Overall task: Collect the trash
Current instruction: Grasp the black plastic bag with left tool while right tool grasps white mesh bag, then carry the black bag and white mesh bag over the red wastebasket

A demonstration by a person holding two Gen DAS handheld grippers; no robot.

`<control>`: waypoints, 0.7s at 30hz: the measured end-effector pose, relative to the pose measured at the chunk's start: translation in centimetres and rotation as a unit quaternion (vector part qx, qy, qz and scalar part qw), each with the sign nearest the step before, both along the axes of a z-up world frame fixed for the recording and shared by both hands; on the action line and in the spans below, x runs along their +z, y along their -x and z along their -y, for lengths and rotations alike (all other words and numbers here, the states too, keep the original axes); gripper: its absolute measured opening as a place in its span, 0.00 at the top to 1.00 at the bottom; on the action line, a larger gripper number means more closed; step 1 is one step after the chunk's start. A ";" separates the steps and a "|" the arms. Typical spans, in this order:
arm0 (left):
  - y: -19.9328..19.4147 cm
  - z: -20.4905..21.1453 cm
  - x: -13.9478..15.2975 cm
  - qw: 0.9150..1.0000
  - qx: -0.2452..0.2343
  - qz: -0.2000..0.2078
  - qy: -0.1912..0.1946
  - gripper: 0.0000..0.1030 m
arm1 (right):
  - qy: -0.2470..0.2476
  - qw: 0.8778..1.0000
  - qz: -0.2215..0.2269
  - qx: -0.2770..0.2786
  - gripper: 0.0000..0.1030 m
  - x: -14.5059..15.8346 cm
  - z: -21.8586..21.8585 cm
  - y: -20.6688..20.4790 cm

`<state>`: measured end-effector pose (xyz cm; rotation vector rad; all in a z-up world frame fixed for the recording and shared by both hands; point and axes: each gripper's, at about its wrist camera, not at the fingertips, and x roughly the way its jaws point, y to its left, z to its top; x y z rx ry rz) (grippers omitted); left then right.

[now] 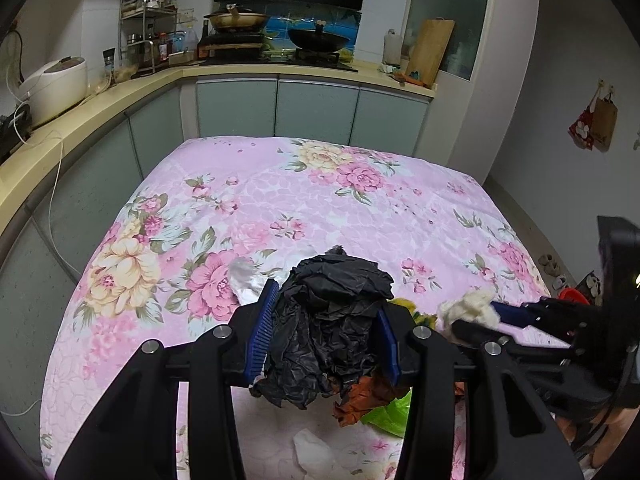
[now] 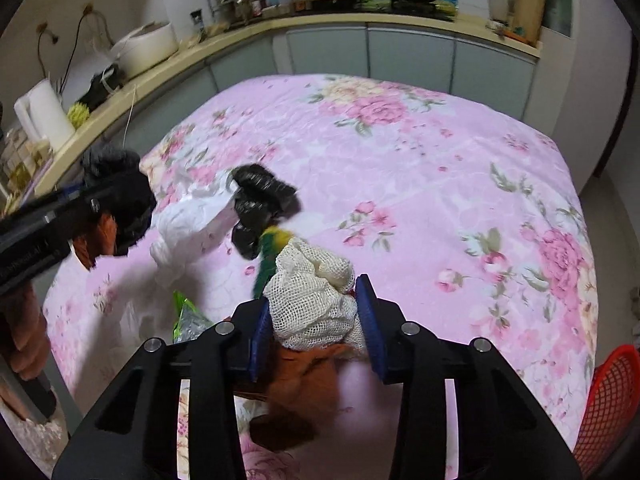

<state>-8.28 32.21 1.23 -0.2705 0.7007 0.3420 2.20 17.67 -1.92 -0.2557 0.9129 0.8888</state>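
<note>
Left gripper (image 1: 326, 334) clamped on crumpled black bag (image 1: 334, 320), lifted over floral cloth (image 1: 248, 208); keep squeeze firm, brown scrap (image 1: 362, 398) dangles loose beneath; white paper (image 2: 188, 224), black wad (image 2: 260, 204) lie mid-table, uncollected; right gripper (image 2: 314, 316) pinching white mesh wad (image 2: 310, 300); lift straight, carry toward red basket (image 2: 610, 396) at right edge.

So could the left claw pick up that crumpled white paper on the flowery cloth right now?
Probably not: the left claw is shut on a crumpled black plastic bag, so nothing more fits, though the crumpled white paper lies close below it.
</note>
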 end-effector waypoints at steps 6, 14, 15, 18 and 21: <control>-0.4 2.0 0.5 1.000 -0.010 0.002 -0.030 0.58 | -0.033 0.999 0.009 -0.040 0.63 1.5 2.6 -0.7; -1.0 4.5 1.5 0.998 -0.023 0.005 -0.059 0.58 | -0.065 0.994 0.016 -0.089 0.63 2.6 6.3 -0.8; -1.0 4.8 1.6 0.998 -0.025 0.005 -0.064 0.58 | -0.069 0.993 0.016 -0.094 0.63 2.7 6.7 -0.8; -1.2 5.6 1.9 0.997 -0.029 0.007 -0.072 0.58 | -0.080 0.990 0.023 -0.113 0.63 3.3 8.2 -0.8; -1.5 6.4 2.2 0.996 -0.032 0.009 -0.079 0.58 | -0.088 0.987 0.029 -0.129 0.63 3.8 9.5 -0.7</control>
